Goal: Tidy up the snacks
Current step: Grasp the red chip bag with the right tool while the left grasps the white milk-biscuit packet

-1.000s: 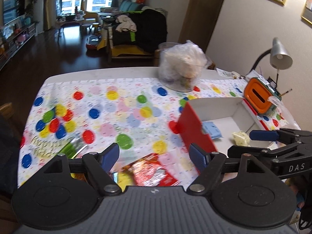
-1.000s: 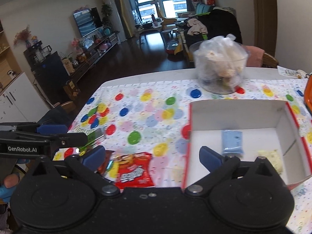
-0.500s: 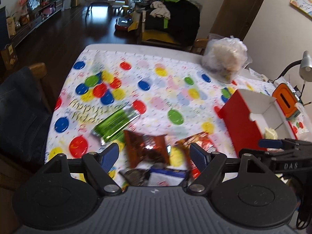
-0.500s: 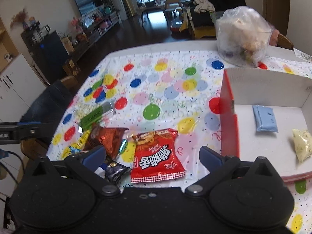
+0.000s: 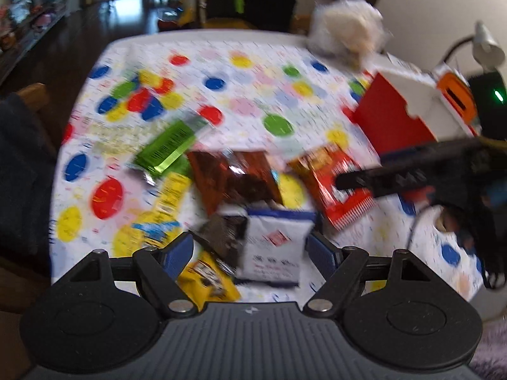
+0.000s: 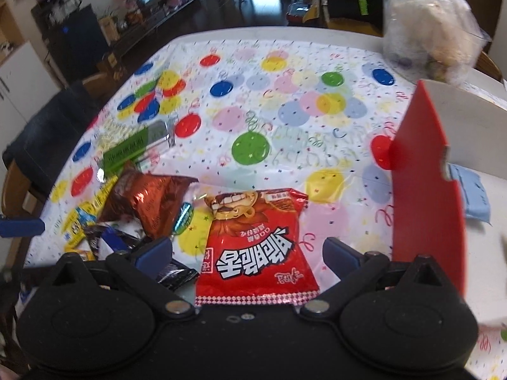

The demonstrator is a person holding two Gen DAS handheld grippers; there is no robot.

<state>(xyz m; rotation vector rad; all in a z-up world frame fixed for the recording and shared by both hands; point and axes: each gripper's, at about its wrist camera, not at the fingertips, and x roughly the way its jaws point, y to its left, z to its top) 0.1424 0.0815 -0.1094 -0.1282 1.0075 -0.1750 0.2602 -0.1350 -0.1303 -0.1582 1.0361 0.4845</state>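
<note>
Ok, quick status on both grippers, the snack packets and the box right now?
left gripper: open, over the white packet, not gripping.
right gripper: open, over the red packet, not gripping.
red packet: flat on the tablecloth, sealed.
brown foil packet: in the pile, sealed.
green packet: flat, apart from the pile.
red box: open-topped, holds a blue packet.
</note>
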